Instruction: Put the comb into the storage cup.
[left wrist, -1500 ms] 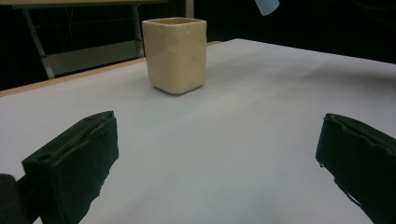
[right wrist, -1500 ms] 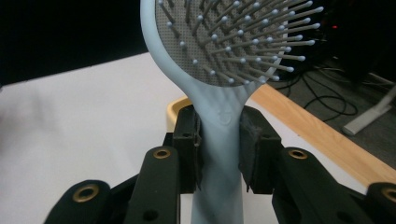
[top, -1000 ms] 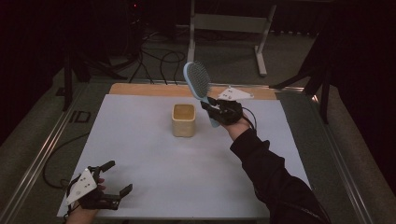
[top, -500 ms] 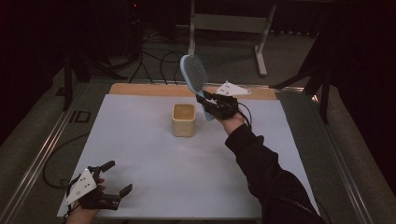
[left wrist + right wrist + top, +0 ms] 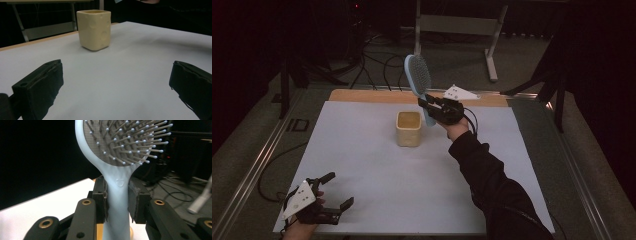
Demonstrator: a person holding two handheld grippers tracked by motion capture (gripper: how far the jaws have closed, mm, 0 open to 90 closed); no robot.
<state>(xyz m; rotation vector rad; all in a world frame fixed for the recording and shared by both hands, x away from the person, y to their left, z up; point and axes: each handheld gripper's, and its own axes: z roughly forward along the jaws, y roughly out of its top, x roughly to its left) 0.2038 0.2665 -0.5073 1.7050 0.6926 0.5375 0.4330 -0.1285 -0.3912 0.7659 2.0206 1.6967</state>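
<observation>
A pale blue hairbrush (image 5: 418, 76) stands nearly upright in the air, bristle head up, handle end pointing down just right of a cream square cup (image 5: 408, 128) in the middle of the white table (image 5: 377, 170). My right gripper (image 5: 428, 106) is shut on the brush handle (image 5: 117, 202), both pads pressed to its sides in the right gripper view. My left gripper (image 5: 332, 192) rests open near the front left corner of the table. In the left gripper view the cup (image 5: 94, 29) stands ahead, far beyond the spread jaws.
A wooden strip (image 5: 362, 96) runs along the far edge of the table. Metal rails (image 5: 257, 170) border both sides. Behind the table stand a metal stand (image 5: 457, 25) and floor cables (image 5: 377, 60). The person's dark sleeve (image 5: 492, 185) crosses the right front of the table.
The right gripper has carried the brush a little leftward, bringing the handle end closer to the cup. The left gripper has stayed where it was.
</observation>
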